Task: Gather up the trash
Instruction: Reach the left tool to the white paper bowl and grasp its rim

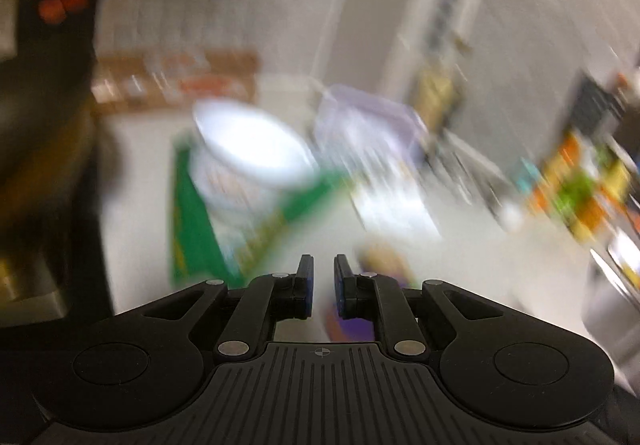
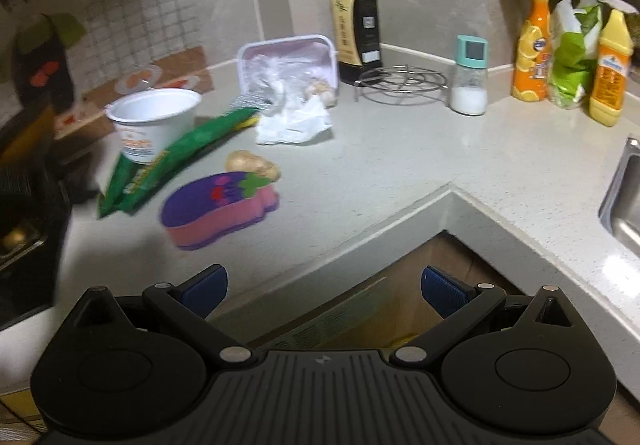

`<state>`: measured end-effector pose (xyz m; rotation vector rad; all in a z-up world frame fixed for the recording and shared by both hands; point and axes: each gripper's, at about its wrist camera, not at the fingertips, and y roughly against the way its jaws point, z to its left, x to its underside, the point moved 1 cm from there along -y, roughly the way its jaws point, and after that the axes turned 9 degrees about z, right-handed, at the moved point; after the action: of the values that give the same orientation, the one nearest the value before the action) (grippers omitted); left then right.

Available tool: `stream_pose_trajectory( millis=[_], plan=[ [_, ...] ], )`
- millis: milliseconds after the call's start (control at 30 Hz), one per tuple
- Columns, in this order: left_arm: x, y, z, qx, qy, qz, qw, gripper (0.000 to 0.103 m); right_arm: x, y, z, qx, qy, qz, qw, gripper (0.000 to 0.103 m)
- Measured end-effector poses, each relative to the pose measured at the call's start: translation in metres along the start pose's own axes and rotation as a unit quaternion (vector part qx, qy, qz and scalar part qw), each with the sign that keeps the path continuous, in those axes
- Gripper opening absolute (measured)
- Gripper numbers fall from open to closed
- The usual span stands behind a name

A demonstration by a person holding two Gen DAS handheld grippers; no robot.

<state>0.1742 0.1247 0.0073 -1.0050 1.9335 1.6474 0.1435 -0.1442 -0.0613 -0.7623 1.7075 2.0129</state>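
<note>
The left wrist view is badly smeared, so little in it is sure. The left gripper (image 1: 324,285) has its blue pads nearly together, a narrow gap between them and nothing in it. Ahead of it and a little left stands a white paper cup (image 1: 248,153) over a green wrapper (image 1: 192,221); ahead and right is a pale plastic tray (image 1: 372,125), its contents unreadable. Just beyond the fingertips a purple shape shows, cut off by the fingers.

The right wrist view is clearer. The right gripper (image 2: 324,291) has its jaws spread wide and empty, hanging over the edge of the countertop (image 2: 400,173), with a brown cardboard box (image 2: 360,317) partly hidden below it. The trash lies ahead and to its left: the white cup (image 2: 154,117) resting on the green wrapper (image 2: 176,165), a crumpled white paper (image 2: 296,125) just in front of the tray (image 2: 288,65), which holds clear film and what look like garlic bulbs. Nearer the gripper sit a purple and pink sponge (image 2: 220,205) and a potato (image 2: 252,163) touching it. Farther ahead stand a dark sauce bottle (image 2: 356,25), a wire trivet (image 2: 400,83) and a salt shaker (image 2: 470,77); far right are two orange and yellow bottles, a green bag between them, and a sink (image 2: 624,197) cut off by the frame
</note>
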Motion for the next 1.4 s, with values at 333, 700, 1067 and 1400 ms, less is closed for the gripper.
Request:
stream_pose_trajectory(
  millis=[333,700,1067,1400],
  plan=[
    [-0.081,-0.084,0.044,-0.166,0.033,-0.035,0.9849,0.017,-0.011,-0.016,0.020,0.066,0.020,0.040,0.997,0.103],
    [-0.056,-0.112,0.060,-0.095,0.063,0.022,0.9932,0.017,-0.012,-0.016,0.000,0.014,-0.016,0.040,0.999,0.103],
    [-0.068,-0.136,0.090,-0.025,0.220,-0.005,0.9752,0.017,0.001,-0.002,-0.020,-0.018,-0.040,0.026,0.999,0.103],
    [-0.090,-0.126,0.066,0.041,0.116,0.006,0.9924,0.017,-0.004,0.000,-0.037,0.007,-0.066,0.017,0.998,0.103]
  ],
)
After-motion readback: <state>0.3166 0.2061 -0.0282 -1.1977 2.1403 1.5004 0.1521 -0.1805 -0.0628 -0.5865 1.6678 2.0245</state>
